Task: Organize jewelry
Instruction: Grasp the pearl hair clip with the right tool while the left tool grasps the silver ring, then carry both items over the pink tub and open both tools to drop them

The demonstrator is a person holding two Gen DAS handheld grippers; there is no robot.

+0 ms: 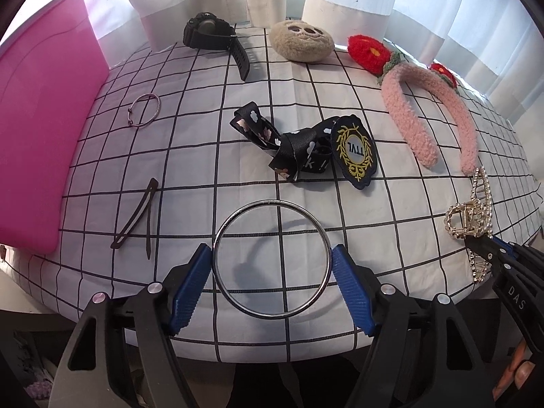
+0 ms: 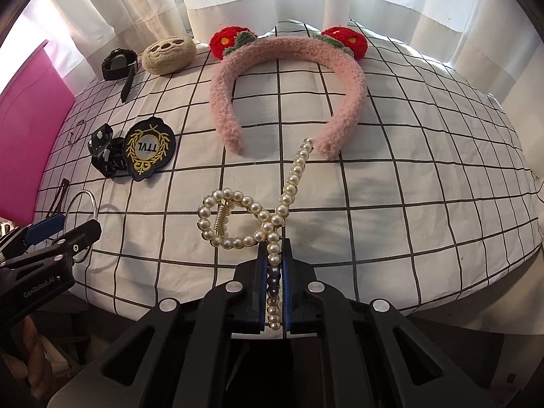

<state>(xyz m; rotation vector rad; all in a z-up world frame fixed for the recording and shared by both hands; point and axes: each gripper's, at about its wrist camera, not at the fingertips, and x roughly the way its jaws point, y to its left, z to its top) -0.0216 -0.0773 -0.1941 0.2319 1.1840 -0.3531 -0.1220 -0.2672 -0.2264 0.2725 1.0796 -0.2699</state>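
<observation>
**Two pieces in hand, the rest still spread out**

The left gripper (image 1: 272,268) has its jaws closed on a large metal ring (image 1: 272,259); the right gripper (image 2: 274,278) is clamped tight on a pearl hair claw (image 2: 253,217). We see both just above the checked cloth (image 1: 391,238). Watch (image 1: 212,35), headband (image 2: 285,78), badge (image 1: 355,151) and small ring (image 1: 144,110) still lie loose (the pink box (image 1: 47,129) may await them), so we judge the sorting barely begun.

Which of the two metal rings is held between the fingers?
The large bangle, clamped by the left gripper; the small thin bracelet lies free near the pink box.
</observation>
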